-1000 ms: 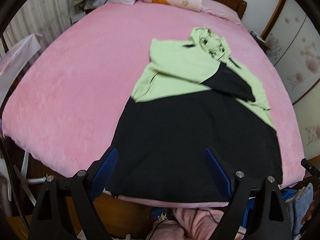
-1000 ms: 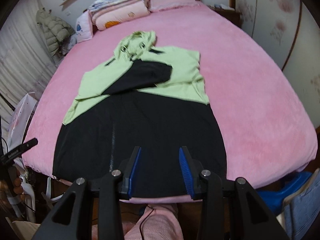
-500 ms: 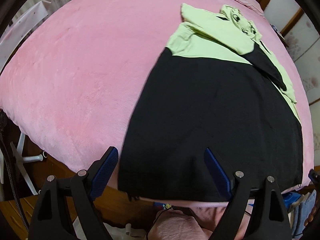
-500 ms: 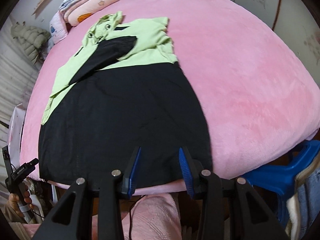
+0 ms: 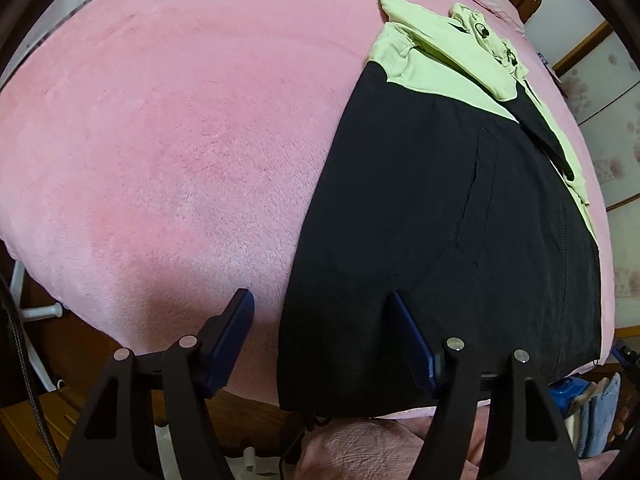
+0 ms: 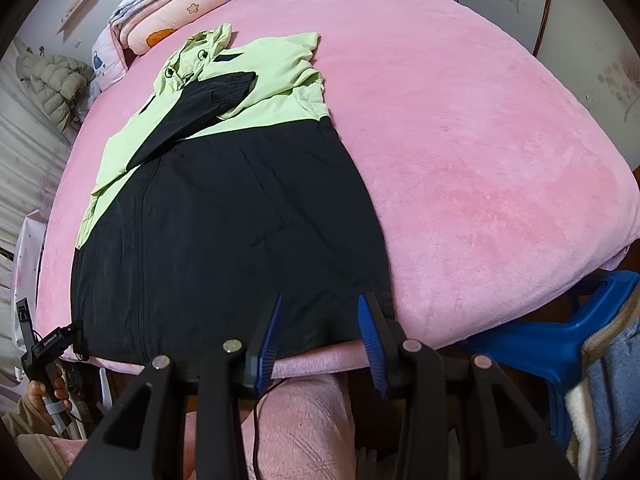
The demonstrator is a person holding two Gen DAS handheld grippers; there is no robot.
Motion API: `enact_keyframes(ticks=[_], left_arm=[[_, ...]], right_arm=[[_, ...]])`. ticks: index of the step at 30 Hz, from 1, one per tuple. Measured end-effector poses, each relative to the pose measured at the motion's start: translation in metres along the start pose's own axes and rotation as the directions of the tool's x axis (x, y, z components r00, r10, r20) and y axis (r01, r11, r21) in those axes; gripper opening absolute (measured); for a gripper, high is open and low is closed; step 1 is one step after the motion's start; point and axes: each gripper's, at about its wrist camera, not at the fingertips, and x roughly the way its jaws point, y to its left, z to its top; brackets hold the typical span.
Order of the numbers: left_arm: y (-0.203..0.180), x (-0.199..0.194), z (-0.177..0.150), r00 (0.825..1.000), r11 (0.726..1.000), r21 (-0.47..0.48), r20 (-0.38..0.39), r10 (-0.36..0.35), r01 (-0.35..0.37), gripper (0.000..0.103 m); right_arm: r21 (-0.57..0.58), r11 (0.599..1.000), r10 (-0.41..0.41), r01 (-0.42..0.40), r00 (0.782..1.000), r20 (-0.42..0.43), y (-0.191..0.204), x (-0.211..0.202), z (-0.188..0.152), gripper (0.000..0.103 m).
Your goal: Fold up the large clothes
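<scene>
folded quilts (image 6: 172, 4), blue stool (image 6: 592, 312), puffer coat (image 6: 56, 84)

One jacket (image 6: 224, 216), one bed (image 6: 480, 160), two hand-held grippers, one blue stool (image 6: 592, 312)

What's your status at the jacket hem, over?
Left gripper closing, straddling the jacket's near left corner, no pinch yet. Right gripper part open over the near right hem, nothing pinched. Jacket flat on the pink bed, sleeves folded in. Nothing in the way.

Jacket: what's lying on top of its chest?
A black sleeve lies folded across the jacket's green chest; the other sleeve can't be seen, maybe tucked underneath.
</scene>
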Motion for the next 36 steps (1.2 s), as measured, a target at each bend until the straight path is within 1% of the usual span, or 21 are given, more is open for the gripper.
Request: enact_keyframes(ticks=[4,5,6,7,8,9,10,11,15,19,26,29,32,34,35,36], left_arm=[[0.001,0.010,-0.003,1.000,1.000,0.003,-0.017,-0.013,0.013,0.069],[-0.001,0.013,-0.004,1.000,1.000,0.009,-0.026,-0.009,0.009,0.063],[-0.005,0.014,-0.005,1.000,1.000,0.018,-0.030,-0.007,0.007,0.052],[-0.009,0.014,-0.006,0.999,0.999,0.035,-0.032,-0.002,0.003,0.047],[-0.016,0.014,-0.006,0.999,0.998,0.062,-0.033,0.021,-0.019,0.034],[-0.022,0.012,-0.007,0.999,0.996,0.085,-0.034,0.040,-0.037,0.018],[-0.027,0.011,-0.006,0.998,0.994,0.098,-0.034,0.059,-0.056,0.012],[-0.030,0.009,-0.005,0.996,0.991,0.108,-0.040,0.079,-0.074,0.010],[-0.036,-0.001,0.000,0.993,0.989,0.114,-0.057,0.101,-0.094,0.007],[-0.046,-0.012,0.002,0.991,0.981,0.154,-0.047,0.123,-0.115,0.007],[-0.056,-0.021,0.005,0.989,0.978,0.165,-0.052,0.141,-0.131,0.007],[-0.059,-0.019,0.009,0.987,0.978,0.160,-0.061,0.146,-0.135,0.007],[-0.049,-0.017,0.006,0.986,0.980,0.146,-0.075,0.149,-0.137,0.007],[-0.047,-0.013,0.008,0.985,0.981,0.134,-0.083,0.150,-0.138,0.007],[-0.047,-0.012,0.009,0.985,0.982,0.127,-0.087,0.152,-0.140,0.007],[-0.046,-0.011,0.009,0.984,0.983,0.121,-0.088,0.152,-0.141,0.007]], right_arm=[[-0.018,1.000,-0.007,0.007,1.000,-0.008,0.005,0.000,-0.001,0.038],[-0.021,1.000,-0.007,0.007,1.000,-0.010,0.006,-0.001,-0.002,0.039],[-0.023,1.000,-0.007,0.007,1.000,-0.012,0.008,-0.001,-0.002,0.039],[-0.027,1.000,-0.010,0.010,1.000,-0.016,0.009,-0.001,-0.002,0.039],[-0.030,0.999,-0.010,0.010,1.000,-0.017,0.011,-0.001,-0.003,0.038],[-0.034,0.999,-0.007,0.007,1.000,-0.018,0.012,-0.002,-0.003,0.038],[-0.039,0.999,-0.008,0.008,1.000,-0.019,0.013,-0.002,-0.003,0.038],[-0.042,0.999,-0.010,0.009,1.000,-0.019,0.014,-0.002,-0.003,0.038],[-0.026,1.000,-0.013,0.012,1.000,-0.025,0.009,0.003,-0.002,0.039],[0.027,0.999,-0.031,0.032,0.999,-0.044,-0.006,0.016,-0.005,0.039],[0.113,0.992,-0.052,0.056,0.998,-0.037,-0.037,0.036,-0.007,0.039],[0.154,0.988,0.012,-0.004,0.999,-0.048,-0.050,0.048,-0.007,0.039],[0.185,0.982,0.062,-0.047,0.995,-0.075,-0.056,0.064,-0.009,0.039],[0.212,0.974,0.098,-0.077,0.992,-0.086,-0.057,0.072,-0.009,0.041],[0.217,0.973,0.101,-0.079,0.991,-0.092,-0.056,0.073,-0.009,0.041],[0.225,0.970,0.118,-0.092,0.987,-0.105,-0.055,0.076,-0.009,0.038]])
